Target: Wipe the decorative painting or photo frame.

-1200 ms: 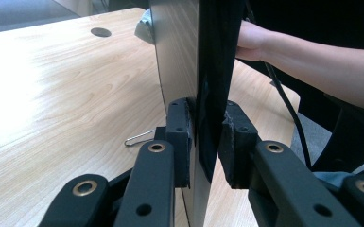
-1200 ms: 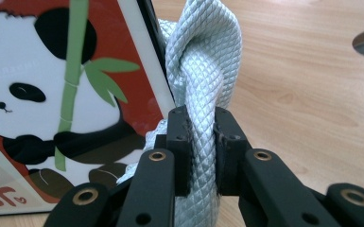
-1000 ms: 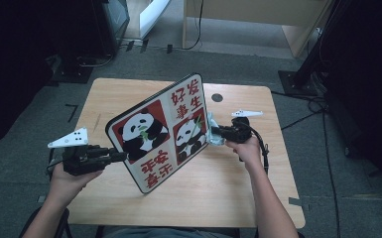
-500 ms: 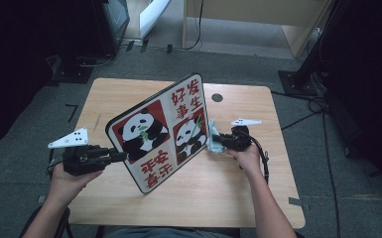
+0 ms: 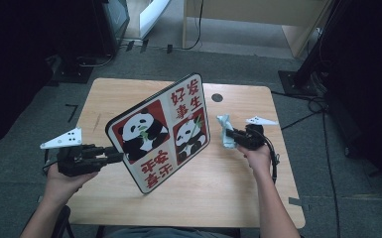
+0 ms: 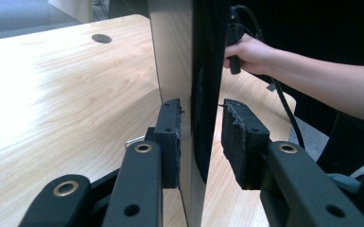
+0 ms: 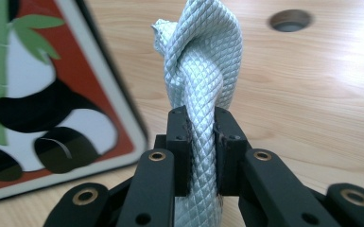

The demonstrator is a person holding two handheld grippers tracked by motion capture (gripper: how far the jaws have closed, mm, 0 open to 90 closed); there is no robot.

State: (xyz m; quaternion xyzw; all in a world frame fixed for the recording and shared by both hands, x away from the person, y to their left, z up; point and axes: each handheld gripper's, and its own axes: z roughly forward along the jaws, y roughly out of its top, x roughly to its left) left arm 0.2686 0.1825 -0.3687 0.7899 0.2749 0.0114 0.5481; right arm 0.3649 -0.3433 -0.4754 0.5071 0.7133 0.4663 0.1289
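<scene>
A square panda board with red panels and Chinese characters stands tilted on its lower edge on the wooden table. My left gripper is shut on its left edge. In the left gripper view the jaws straddle the board's edge, with the left pad flat on its back. My right gripper hangs just right of the board, shut on a pale, diamond-textured cloth. The bunched cloth rises above the pinching jaws, and the board's panda lies off to the left.
A round cable hole sits in the tabletop behind the right gripper. The person's right hand shows beyond the board. Grey floor, cables and dark equipment surround the table.
My right gripper with the cloth has drawn away from the board's right face, moving rightward. The board and left gripper have stayed where they were.
</scene>
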